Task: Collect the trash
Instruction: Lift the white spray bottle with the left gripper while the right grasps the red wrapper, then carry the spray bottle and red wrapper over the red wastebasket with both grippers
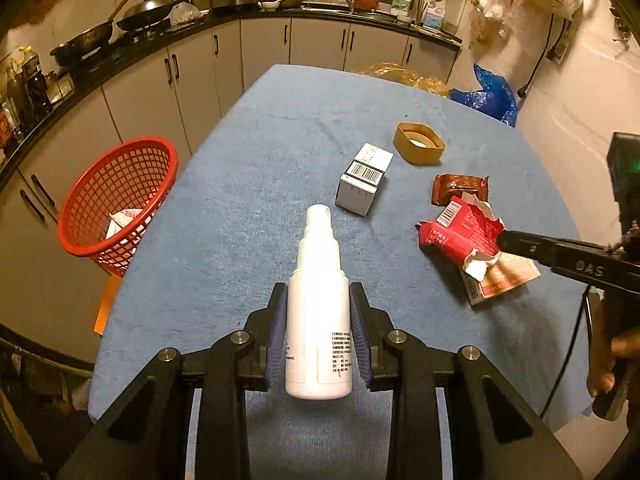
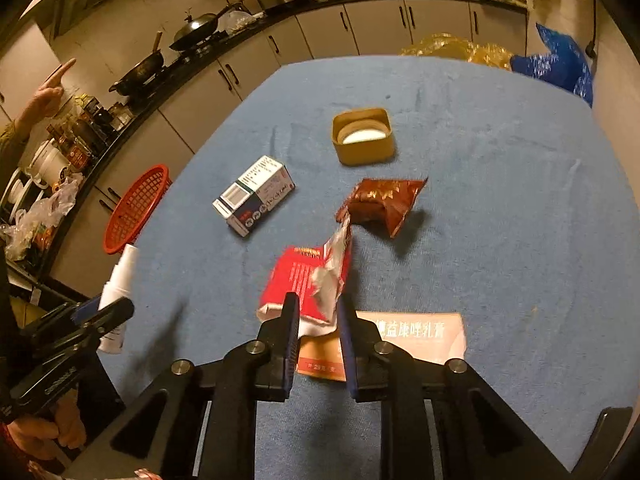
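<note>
My left gripper (image 1: 318, 292) is shut on a white spray bottle (image 1: 318, 300), held above the blue table (image 1: 240, 200); the bottle also shows in the right wrist view (image 2: 116, 284). My right gripper (image 2: 318, 304) is shut on a torn red carton (image 2: 308, 284), also seen in the left wrist view (image 1: 456, 236). A pink flat box (image 2: 416, 334) lies under it. A brown wrapper (image 2: 380, 204), a white and blue small box (image 2: 254, 194) and a tan tape roll (image 2: 362, 136) lie on the table. A red basket (image 1: 116, 200) stands off the table's left edge with white paper in it.
Kitchen cabinets and a counter with woks and pots (image 1: 148, 12) run along the left and back. Yellow plastic (image 1: 396, 74) and a blue bag (image 1: 488, 96) lie at the table's far edge. A wall stands on the right.
</note>
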A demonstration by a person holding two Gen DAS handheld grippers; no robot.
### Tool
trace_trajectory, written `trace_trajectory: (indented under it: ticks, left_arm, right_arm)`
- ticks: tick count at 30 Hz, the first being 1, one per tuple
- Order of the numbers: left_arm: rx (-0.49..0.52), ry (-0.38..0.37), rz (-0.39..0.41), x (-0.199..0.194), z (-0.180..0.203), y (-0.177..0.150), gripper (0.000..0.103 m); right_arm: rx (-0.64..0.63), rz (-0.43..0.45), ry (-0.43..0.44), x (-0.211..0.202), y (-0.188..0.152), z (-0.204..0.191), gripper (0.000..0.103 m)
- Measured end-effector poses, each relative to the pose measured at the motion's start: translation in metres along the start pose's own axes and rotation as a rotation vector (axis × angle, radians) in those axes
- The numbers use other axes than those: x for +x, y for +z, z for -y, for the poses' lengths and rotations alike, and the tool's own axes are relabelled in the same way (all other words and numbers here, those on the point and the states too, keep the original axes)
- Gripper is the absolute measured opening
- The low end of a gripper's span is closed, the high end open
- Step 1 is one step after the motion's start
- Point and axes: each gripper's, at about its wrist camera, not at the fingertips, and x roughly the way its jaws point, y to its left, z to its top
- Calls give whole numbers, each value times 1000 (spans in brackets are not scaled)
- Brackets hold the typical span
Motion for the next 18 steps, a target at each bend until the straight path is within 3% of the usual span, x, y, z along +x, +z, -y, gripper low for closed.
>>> trace_trajectory:
  ticks: [6,9,18]
  left_arm:
    - [-2,6,13,-8,-2,-1,29]
    - [-7,7,14,-9,-2,-2,29]
    - [9,2,84,-30,-2,26,29]
  right_arm:
    - [41,-14,15,7,-3,5,20]
    - [26,-5,7,6,-4,3,8]
    - [-6,64,17,-17,-1,-13,4]
